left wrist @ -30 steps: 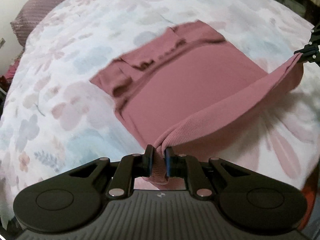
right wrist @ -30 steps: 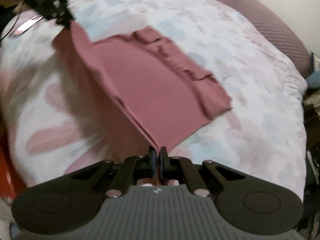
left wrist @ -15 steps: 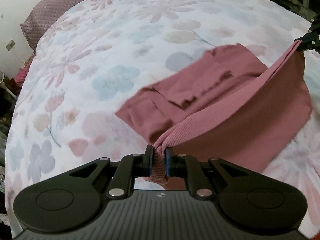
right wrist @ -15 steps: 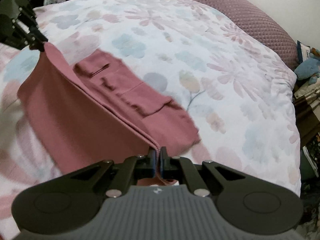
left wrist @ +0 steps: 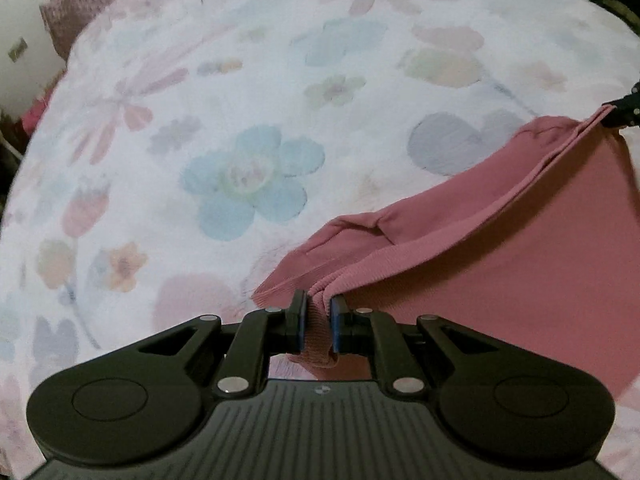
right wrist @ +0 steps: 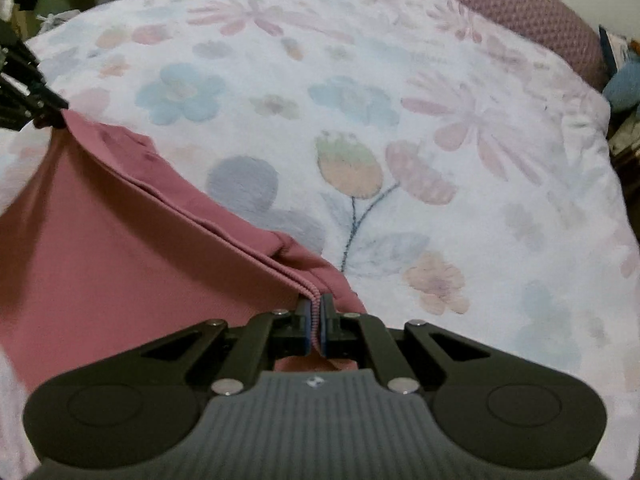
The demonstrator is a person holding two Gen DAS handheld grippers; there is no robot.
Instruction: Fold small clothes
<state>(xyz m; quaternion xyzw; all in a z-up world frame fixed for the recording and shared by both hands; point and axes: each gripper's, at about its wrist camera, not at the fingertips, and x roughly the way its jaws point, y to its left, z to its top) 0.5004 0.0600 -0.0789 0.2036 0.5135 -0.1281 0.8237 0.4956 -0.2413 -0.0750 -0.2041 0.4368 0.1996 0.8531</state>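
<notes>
Both tools are clamped on the same dusty-pink ribbed-knit garment (left wrist: 500, 280). The left gripper (left wrist: 317, 322) pinches a bunched wad of the ribbed hem, jaws narrow with the fabric filling the gap. The right gripper (right wrist: 316, 326) is closed tight on a thin doubled edge at the other corner.

The garment hangs slack between the two grips, its held edge stretched in a line from one tool to the other, with the rest draped down onto the white floral quilt (left wrist: 248, 128) (a folded layer shows behind the top edge in both views).

Handling judgement: light, soft, stretchy knit with no stiffness, so it sags and swings, and layers can slide over each other. The ribbed hem is the best hold, being thicker and grippier than the smooth body panel. Keep the edge taut between the corners when laying it down, or the fold line wanders. The right-side pinch looks shallow and could slip under a tug.
</notes>
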